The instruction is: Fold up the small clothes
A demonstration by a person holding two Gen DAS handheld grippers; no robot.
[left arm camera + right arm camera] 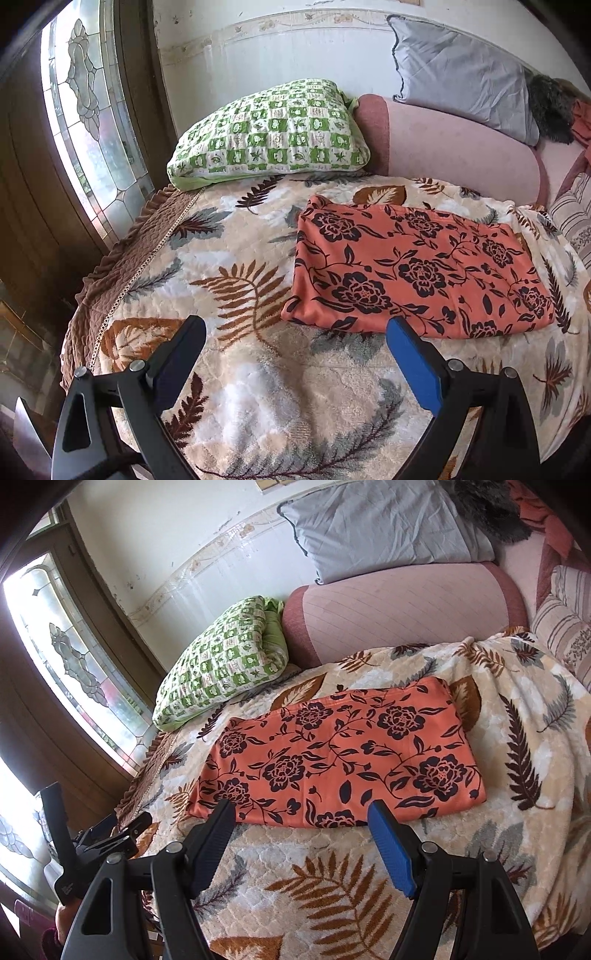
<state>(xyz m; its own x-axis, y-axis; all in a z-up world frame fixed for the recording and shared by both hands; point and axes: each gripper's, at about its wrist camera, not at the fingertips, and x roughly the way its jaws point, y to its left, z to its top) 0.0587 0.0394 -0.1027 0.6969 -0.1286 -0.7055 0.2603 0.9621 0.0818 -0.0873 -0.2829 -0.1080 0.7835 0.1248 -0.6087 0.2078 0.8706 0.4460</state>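
Observation:
An orange cloth with a black flower print lies folded into a flat rectangle on the leaf-patterned blanket. It also shows in the right wrist view. My left gripper is open and empty, just short of the cloth's near left corner. My right gripper is open and empty, its fingertips at the cloth's near edge, above the blanket. The left gripper also shows at the lower left of the right wrist view.
A green checked pillow lies at the back left. A pink bolster and a grey pillow sit behind the cloth. A striped cushion is at the right. A glass-paned door stands beyond the bed's left edge.

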